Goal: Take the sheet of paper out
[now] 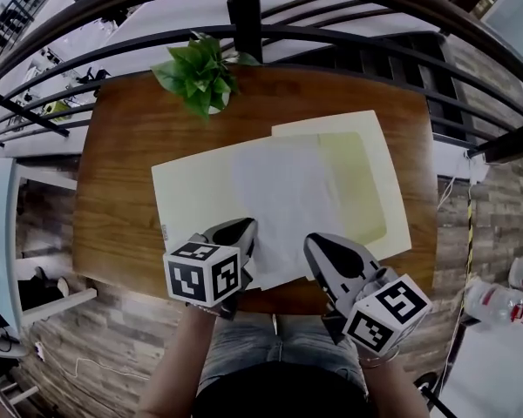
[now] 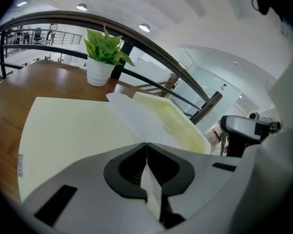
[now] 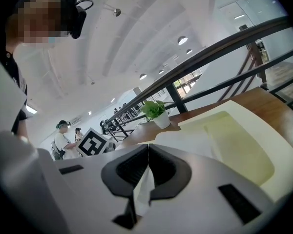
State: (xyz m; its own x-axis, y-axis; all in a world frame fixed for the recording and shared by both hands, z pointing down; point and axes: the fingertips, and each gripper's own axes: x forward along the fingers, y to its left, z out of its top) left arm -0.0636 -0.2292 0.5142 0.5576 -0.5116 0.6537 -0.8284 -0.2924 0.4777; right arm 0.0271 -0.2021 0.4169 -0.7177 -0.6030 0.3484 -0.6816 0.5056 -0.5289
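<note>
A white sheet of paper [image 1: 283, 190] lies over an open pale yellow folder [image 1: 192, 200] on the wooden table [image 1: 122, 146]. Its far part rests against the folder's clear pocket [image 1: 357, 181]. My left gripper [image 1: 246, 232] is shut on the sheet's near edge, and the paper [image 2: 141, 121] shows pinched between its jaws [image 2: 146, 147]. My right gripper [image 1: 315, 246] is shut on the same near edge a little to the right, with a strip of the sheet [image 3: 195, 143] caught in the jaws [image 3: 148, 149].
A potted green plant [image 1: 199, 75] stands at the table's far left corner. Dark metal railings [image 1: 331, 37] run behind the table and along its sides. The table's near edge [image 1: 270, 301] is right under both grippers. People stand far off [image 3: 63, 138].
</note>
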